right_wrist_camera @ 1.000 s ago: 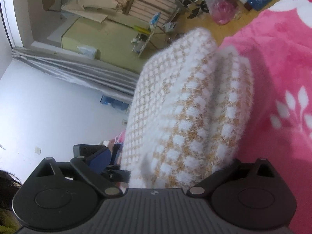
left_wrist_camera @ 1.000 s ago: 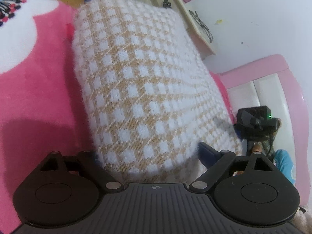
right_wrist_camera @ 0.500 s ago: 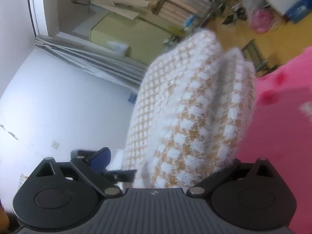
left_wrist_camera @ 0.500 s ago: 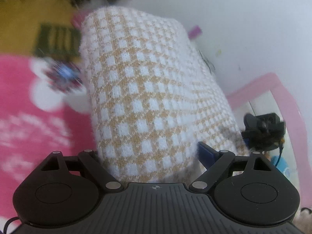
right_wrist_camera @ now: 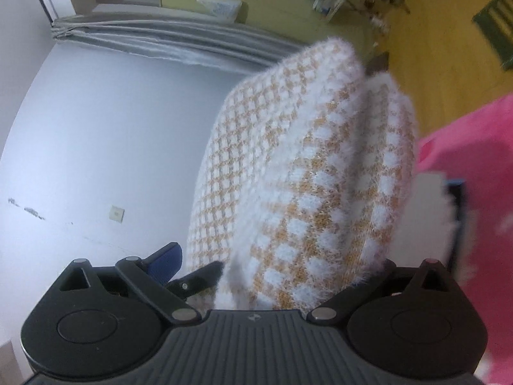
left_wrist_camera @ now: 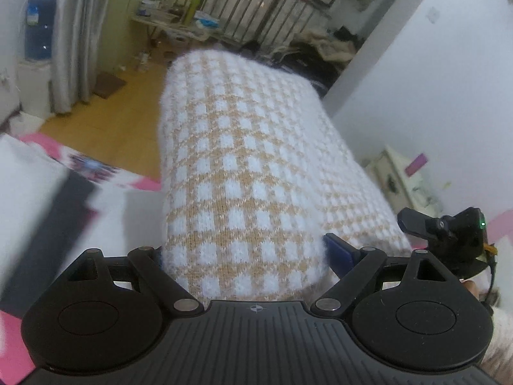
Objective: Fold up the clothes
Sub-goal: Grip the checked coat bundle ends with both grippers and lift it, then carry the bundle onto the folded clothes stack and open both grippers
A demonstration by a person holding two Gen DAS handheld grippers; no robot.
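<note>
Sweater (left_wrist_camera: 253,173) bundle is up off the pink blanket (right_wrist_camera: 474,160) now, it was right over it a second ago. We've got both the left gripper (left_wrist_camera: 243,253) and right gripper (right_wrist_camera: 282,266) clamped around it, so probably carrying it off.

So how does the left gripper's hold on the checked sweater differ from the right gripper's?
The left gripper spans one broad, smooth face of the checked sweater. The right gripper clamps an edge where separate folded layers show. Both hold the same bundle, lifted off the pink blanket.
</note>
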